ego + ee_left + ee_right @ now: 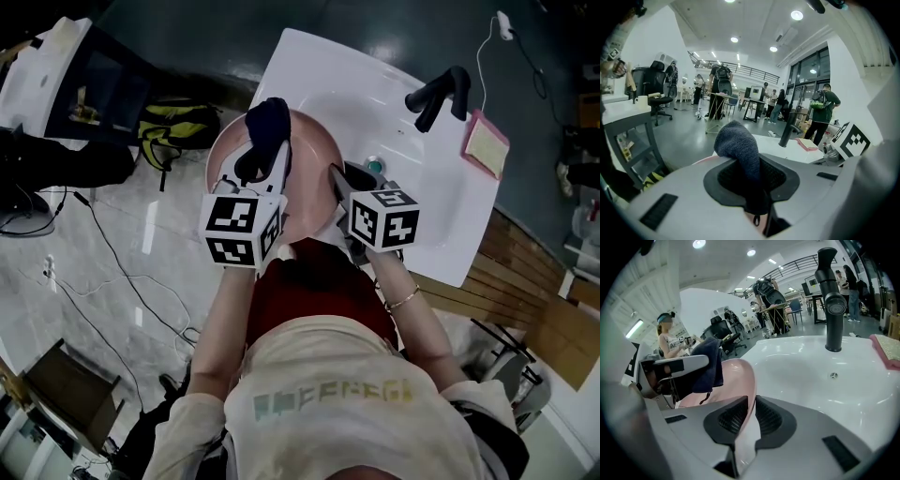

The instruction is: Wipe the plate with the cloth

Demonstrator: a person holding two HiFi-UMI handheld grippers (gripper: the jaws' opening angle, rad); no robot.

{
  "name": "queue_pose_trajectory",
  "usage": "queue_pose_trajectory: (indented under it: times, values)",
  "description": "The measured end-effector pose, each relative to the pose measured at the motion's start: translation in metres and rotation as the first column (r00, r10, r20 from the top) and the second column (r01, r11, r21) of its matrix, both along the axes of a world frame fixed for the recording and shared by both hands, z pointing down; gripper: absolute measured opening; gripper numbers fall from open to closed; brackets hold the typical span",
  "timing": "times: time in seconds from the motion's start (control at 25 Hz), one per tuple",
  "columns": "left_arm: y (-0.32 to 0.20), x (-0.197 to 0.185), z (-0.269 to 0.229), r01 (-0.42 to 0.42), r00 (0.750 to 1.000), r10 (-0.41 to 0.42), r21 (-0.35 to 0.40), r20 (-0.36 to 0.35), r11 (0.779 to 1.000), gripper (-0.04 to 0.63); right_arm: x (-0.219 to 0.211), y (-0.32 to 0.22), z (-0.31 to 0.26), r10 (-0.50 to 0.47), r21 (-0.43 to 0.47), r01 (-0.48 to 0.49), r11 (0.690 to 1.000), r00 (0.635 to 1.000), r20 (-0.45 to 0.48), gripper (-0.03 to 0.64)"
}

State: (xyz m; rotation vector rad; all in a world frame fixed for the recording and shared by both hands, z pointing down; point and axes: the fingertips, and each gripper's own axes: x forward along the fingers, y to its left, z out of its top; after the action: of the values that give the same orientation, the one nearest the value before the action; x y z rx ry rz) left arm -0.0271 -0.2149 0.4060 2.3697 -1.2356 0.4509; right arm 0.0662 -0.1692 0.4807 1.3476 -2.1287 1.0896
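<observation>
**Plate** (pixel 311 157): pink and round, sitting over the 9 o'clock side of the white sink (pixel 375 98). In the right gripper view its rim (pixel 740 380) is passing edge-on between the two dark jaw pads.

**Cloth** (pixel 267 120): dark blue knit, bunching up at about 11 o'clock on the plate's face in the head view. In the left gripper view it (pixel 738 147) is rising out of the jaws as a rounded lump. In the right gripper view it (pixel 708 364) is hanging over the pink surface. Whether it is touching the plate cannot be told.

**Left gripper** (pixel 264 161): its jaws are pinching the cloth's lower end (pixel 752 176) and reaching in over the plate from 6 o'clock.

**Right gripper** (pixel 342 186): its jaws are clamping the plate's rim (pixel 745 416) at roughly 4 o'clock on the plate.

**Faucet** (pixel 439 94): black, standing at 2 o'clock from the plate and well apart from it. It is showing upright (pixel 832 301) behind the basin.

**Drain** (pixel 833 375): lying in the basin floor below the faucet.

**Pad** (pixel 485 142): pink and flat, resting on the sink's ledge at 4 o'clock from the faucet (pixel 888 350).

**Backpack** (pixel 178 127): yellow and black, lying on the floor at 9 o'clock from the plate.
</observation>
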Motion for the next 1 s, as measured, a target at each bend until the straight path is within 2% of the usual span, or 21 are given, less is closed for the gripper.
queue_pose_trajectory:
  times: [0.36,0.6,0.8,1.0]
  values:
    - [-0.014,0.039,0.006,-0.136,0.989,0.14,-0.063,0.049,0.989,0.08,0.0,-0.009,0.002,0.012,0.001,-0.012,1.0,0.999,-0.031,0.066]
    - [-0.012,0.07,0.019,-0.246,0.961,0.256,-0.1,0.106,0.964,0.08,0.001,-0.013,0.001,0.023,0.004,-0.023,1.0,0.999,-0.043,0.063]
    - [-0.01,0.079,0.036,-0.269,0.949,0.288,-0.145,0.13,0.952,0.08,0.002,-0.016,0.001,0.019,0.011,-0.019,1.0,0.999,-0.047,0.061]
    - [-0.012,0.076,0.049,-0.256,0.947,0.283,-0.174,0.153,0.951,0.08,0.004,-0.018,0.003,0.016,0.012,-0.016,1.0,0.999,-0.047,0.061]
